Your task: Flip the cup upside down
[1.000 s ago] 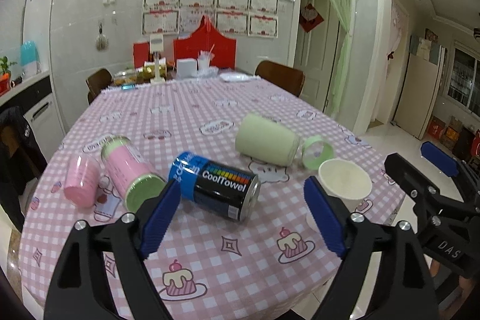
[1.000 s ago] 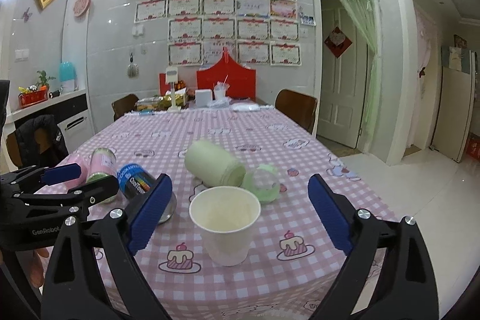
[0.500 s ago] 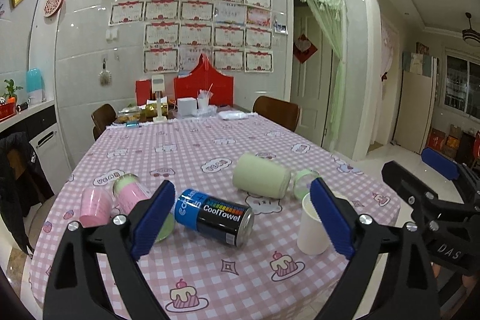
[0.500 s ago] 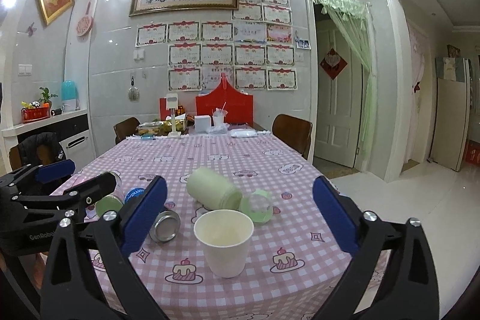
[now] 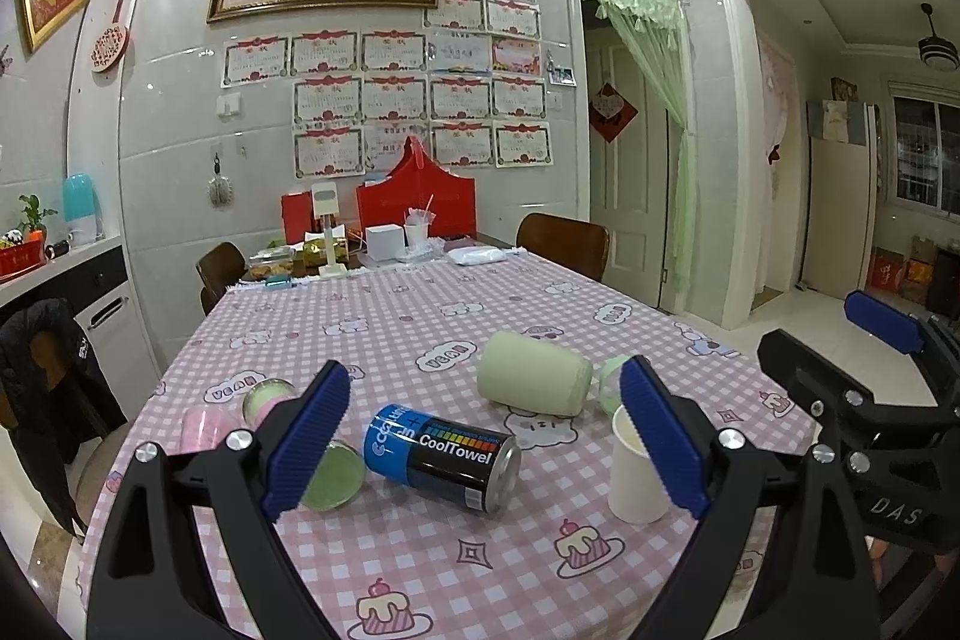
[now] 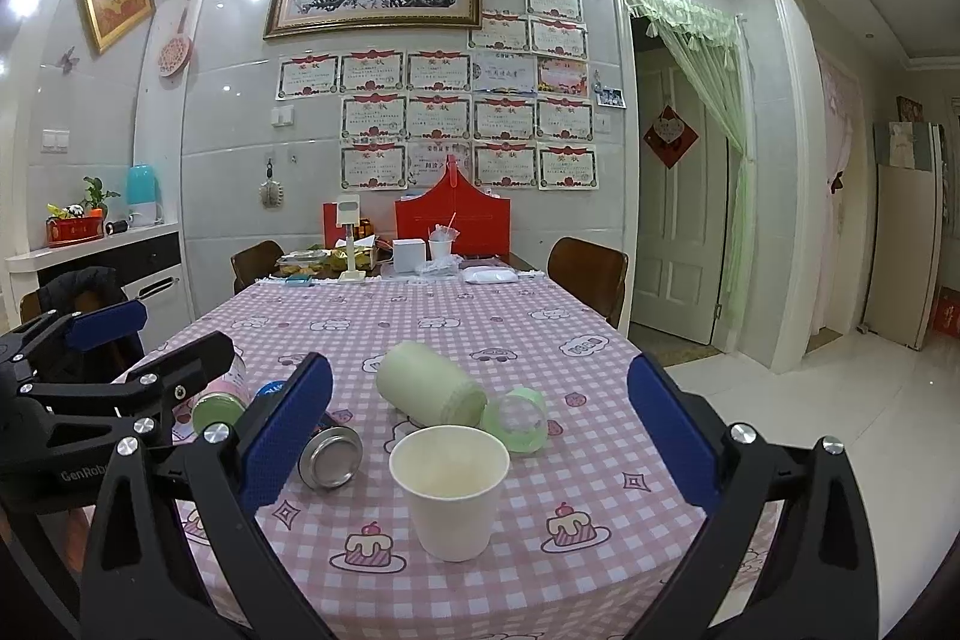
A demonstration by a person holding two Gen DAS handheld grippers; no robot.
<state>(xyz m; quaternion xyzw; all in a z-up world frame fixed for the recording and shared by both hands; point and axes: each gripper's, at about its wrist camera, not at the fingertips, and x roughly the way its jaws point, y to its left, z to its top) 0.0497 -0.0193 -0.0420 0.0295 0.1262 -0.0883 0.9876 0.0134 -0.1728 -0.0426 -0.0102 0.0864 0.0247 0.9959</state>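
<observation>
A white paper cup (image 6: 451, 490) stands upright, mouth up, near the front edge of the pink checked table (image 6: 480, 322). My right gripper (image 6: 480, 436) is open and empty, its blue pads either side of the cup but nearer the camera. In the left wrist view the cup (image 5: 633, 472) sits at the right, partly behind the right pad. My left gripper (image 5: 486, 436) is open and empty, above the table's front, facing a blue and black CoolTowel can (image 5: 441, 454).
A pale green cylinder (image 6: 429, 391) lies on its side behind the cup, with a green clear lid (image 6: 519, 418) beside it. A pink and green container (image 5: 282, 412) and a pink cup (image 5: 204, 427) lie left. Boxes and clutter stand at the far end. Chairs surround the table.
Both grippers have drawn back and tilted up, so the table objects sit lower and farther in view. The cup and other objects have not moved.
</observation>
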